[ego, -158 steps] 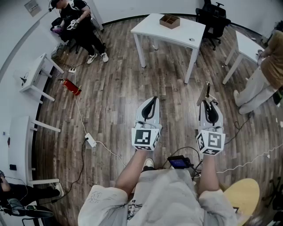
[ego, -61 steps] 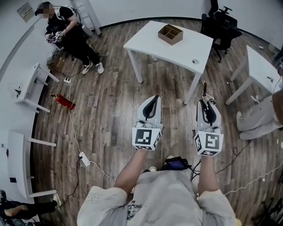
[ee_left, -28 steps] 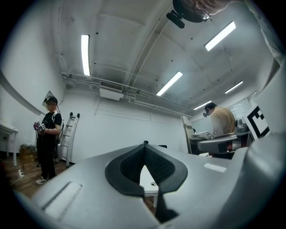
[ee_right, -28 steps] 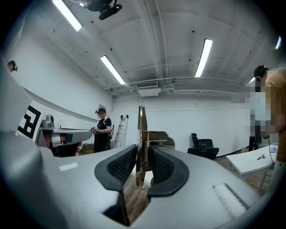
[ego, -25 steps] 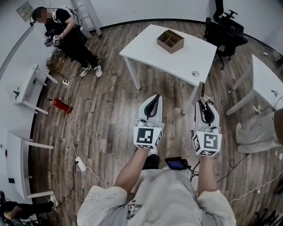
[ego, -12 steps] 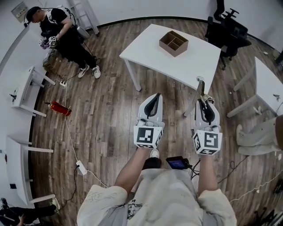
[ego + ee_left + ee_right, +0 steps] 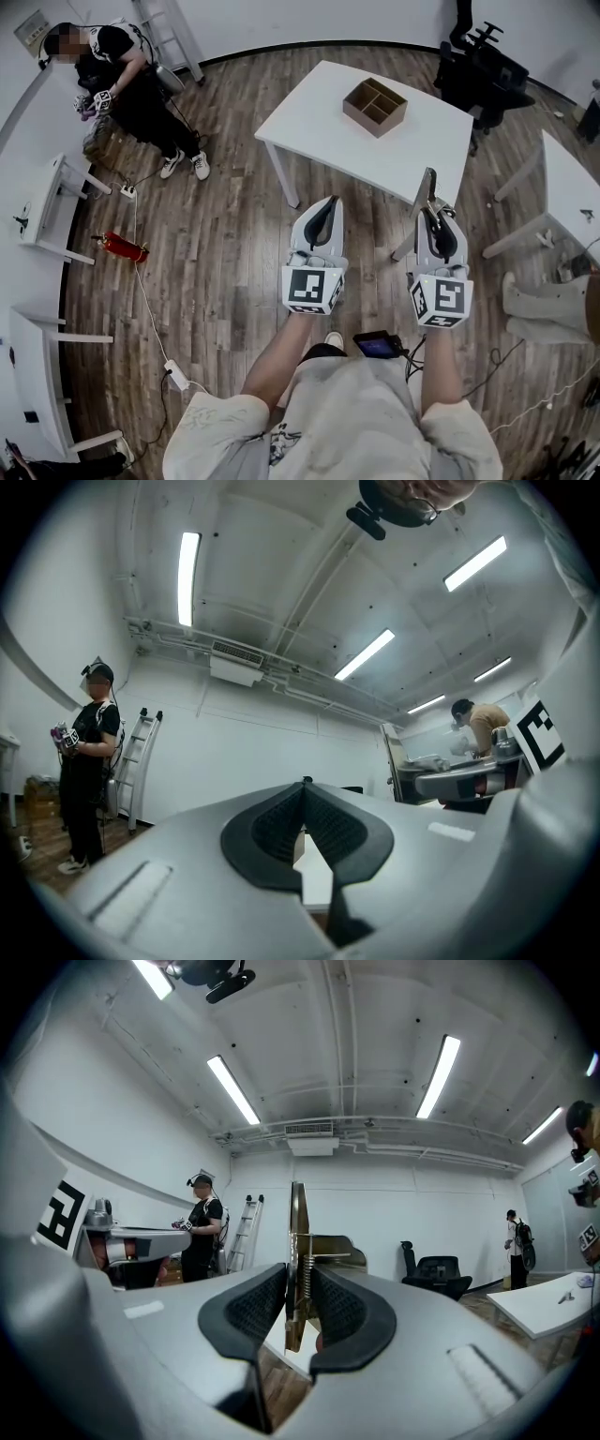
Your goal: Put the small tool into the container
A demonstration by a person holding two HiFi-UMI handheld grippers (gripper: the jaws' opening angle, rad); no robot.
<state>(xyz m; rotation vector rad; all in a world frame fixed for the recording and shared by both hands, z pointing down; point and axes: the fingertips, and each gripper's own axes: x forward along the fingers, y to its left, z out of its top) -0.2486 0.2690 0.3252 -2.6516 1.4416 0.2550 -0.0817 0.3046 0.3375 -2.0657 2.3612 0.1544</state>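
At the upper centre of the head view, the container (image 7: 360, 116), a brown box with dividers, sits on the white table (image 7: 319, 127), well apart from both grippers, so the step in hand looks like the carry toward it. Your right gripper (image 7: 433, 216) is clenched on the small tool (image 7: 429, 187), which stands upright out of the jaws and reaches toward the table's near edge. In the right gripper view the pads (image 7: 258, 1312) press on the small tool (image 7: 296, 1232) from both sides, low on its length, with a little spring just beside the right pad. It is a thin metal piece, possibly a clip, though the view is too narrow to be sure. Your left gripper (image 7: 324, 208) is closed with nothing in it; in its own view the left gripper (image 7: 305, 794) shows pads meeting at the tips. Since you grip the tool near its bottom, it may well pivot, so hold firmly and move smoothly. Bring the right gripper above one compartment, tip the tool's long end down inside the walls, and release only once it is low. If the box seems likely to slide, steady its wall with the left gripper.
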